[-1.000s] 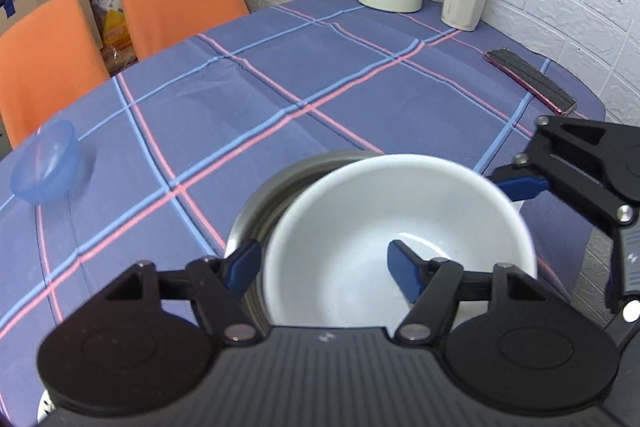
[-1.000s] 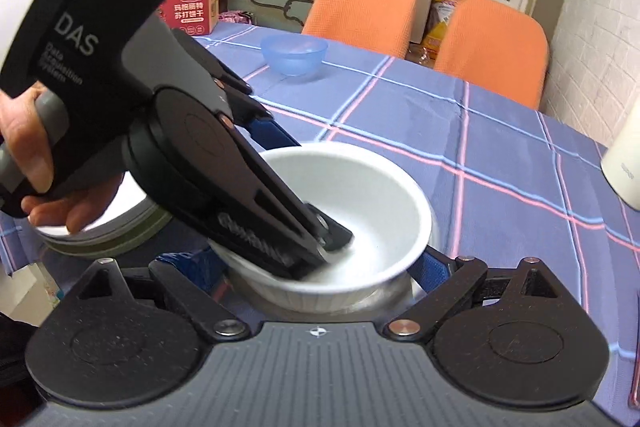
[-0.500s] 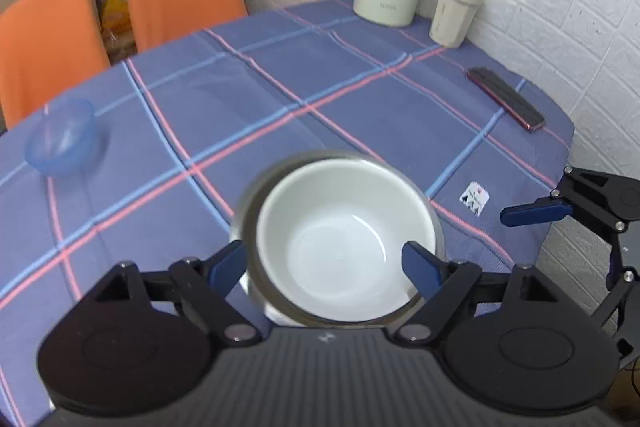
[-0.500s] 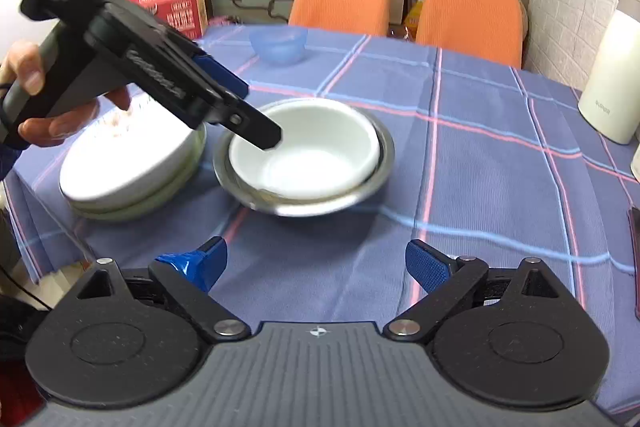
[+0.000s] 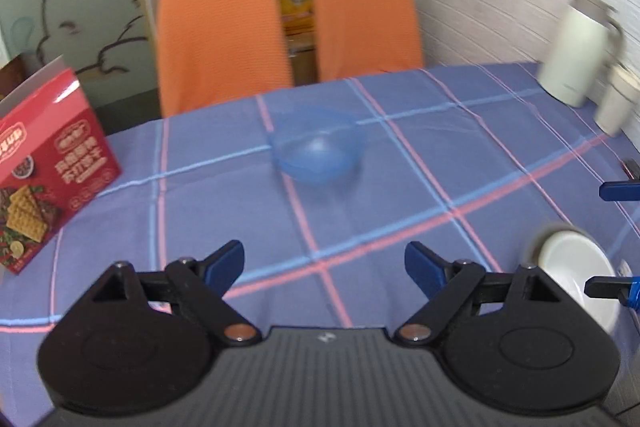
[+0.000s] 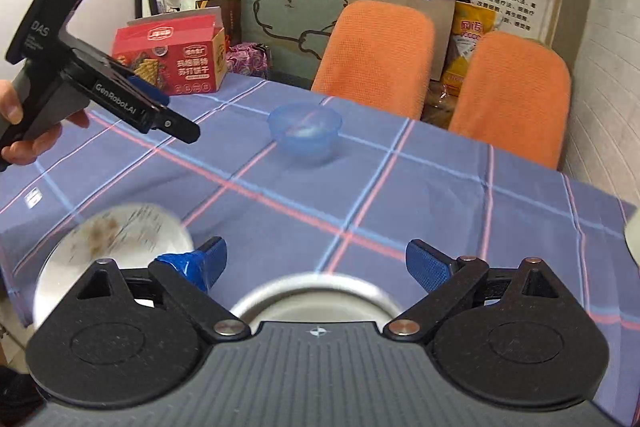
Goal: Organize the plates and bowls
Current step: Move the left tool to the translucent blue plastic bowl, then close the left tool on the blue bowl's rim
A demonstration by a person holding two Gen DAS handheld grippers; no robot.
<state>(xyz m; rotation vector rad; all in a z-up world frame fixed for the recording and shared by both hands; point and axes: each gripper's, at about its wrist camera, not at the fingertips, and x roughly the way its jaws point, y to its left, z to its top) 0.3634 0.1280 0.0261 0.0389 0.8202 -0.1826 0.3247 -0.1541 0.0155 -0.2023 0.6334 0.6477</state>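
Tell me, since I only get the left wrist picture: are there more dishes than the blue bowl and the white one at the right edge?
Observer: Yes. The right wrist view shows a white plate with brownish marks, near the table's edge, left of the metal bowl.
Operator: And what carries my camera?
Observer: A hand holds the left gripper in the air above the tablecloth, aimed toward the blue bowl but well apart from it.
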